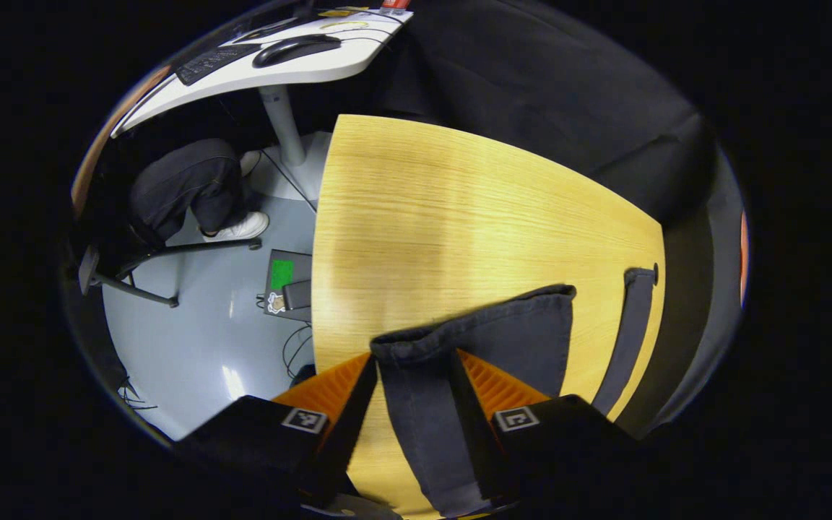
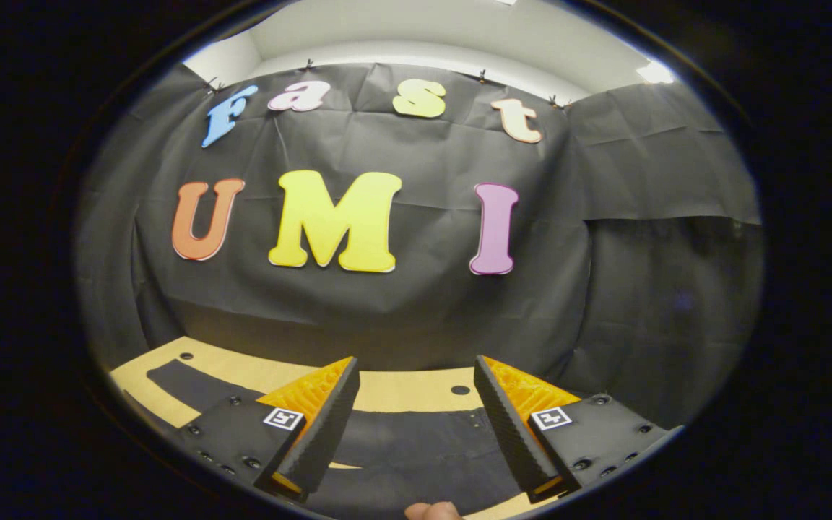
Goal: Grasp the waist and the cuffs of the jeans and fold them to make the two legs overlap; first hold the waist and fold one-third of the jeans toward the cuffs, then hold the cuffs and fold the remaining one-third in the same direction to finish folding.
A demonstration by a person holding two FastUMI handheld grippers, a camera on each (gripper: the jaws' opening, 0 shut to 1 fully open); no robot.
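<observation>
Left gripper view: the left gripper (image 1: 416, 375) pinches a dark fold of the jeans (image 1: 488, 339), lifted over the table (image 1: 445, 231).
Its fingers' bases are cut off at 6 o'clock; the right gripper (image 2: 416, 390) hangs wide open above dark denim.

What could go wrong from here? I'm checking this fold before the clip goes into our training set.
1. The left gripper has dark jeans fabric between its fingers, but whether they pinch it is unclear; a lift might leave the fabric behind.
2. The right gripper is open above the jeans, gripping nothing, so a one-sided pull could skew the fold.
3. A narrow strip of fabric lies near the wooden table edge and may slide off.
</observation>
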